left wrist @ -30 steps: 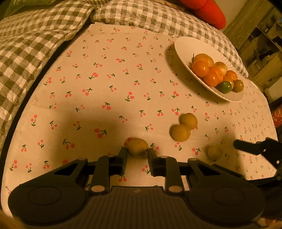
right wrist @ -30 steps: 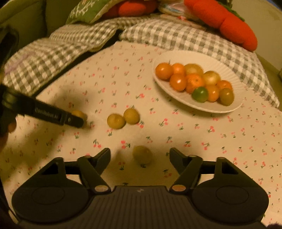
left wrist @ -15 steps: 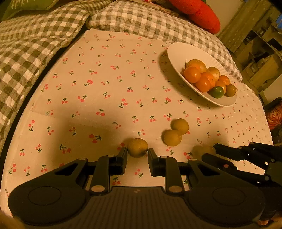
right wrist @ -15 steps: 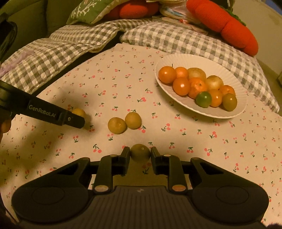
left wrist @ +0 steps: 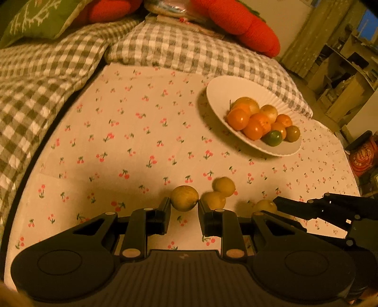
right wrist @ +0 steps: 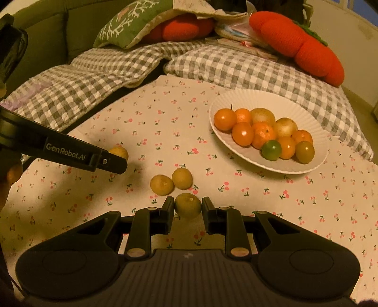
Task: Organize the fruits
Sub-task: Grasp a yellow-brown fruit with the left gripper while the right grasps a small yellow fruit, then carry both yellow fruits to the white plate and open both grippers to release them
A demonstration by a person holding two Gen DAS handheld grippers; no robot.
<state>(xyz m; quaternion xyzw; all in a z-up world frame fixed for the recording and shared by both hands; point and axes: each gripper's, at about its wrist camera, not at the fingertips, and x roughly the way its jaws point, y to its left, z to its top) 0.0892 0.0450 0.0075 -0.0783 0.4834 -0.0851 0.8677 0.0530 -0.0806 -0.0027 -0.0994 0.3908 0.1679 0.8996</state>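
My left gripper (left wrist: 184,206) is shut on a yellow fruit (left wrist: 184,198) and holds it above the cherry-print cloth. My right gripper (right wrist: 187,206) is shut on another yellow-green fruit (right wrist: 188,205), also lifted. Two more yellow fruits (right wrist: 172,181) lie together on the cloth just beyond the right gripper; they also show in the left wrist view (left wrist: 221,192). A white plate (right wrist: 238,100) at the right holds several orange fruits and a green one (right wrist: 271,150). The plate also shows in the left wrist view (left wrist: 217,94).
Grey checked cushions (right wrist: 99,70) border the cloth at the back and left. Orange plush pillows (right wrist: 304,47) and a green pillow (right wrist: 132,21) lie behind. Shelves (left wrist: 342,70) stand at the far right in the left wrist view.
The right gripper closed on its fruit and lifted it. The left gripper rose with its fruit, and both views now look more level across the cloth.
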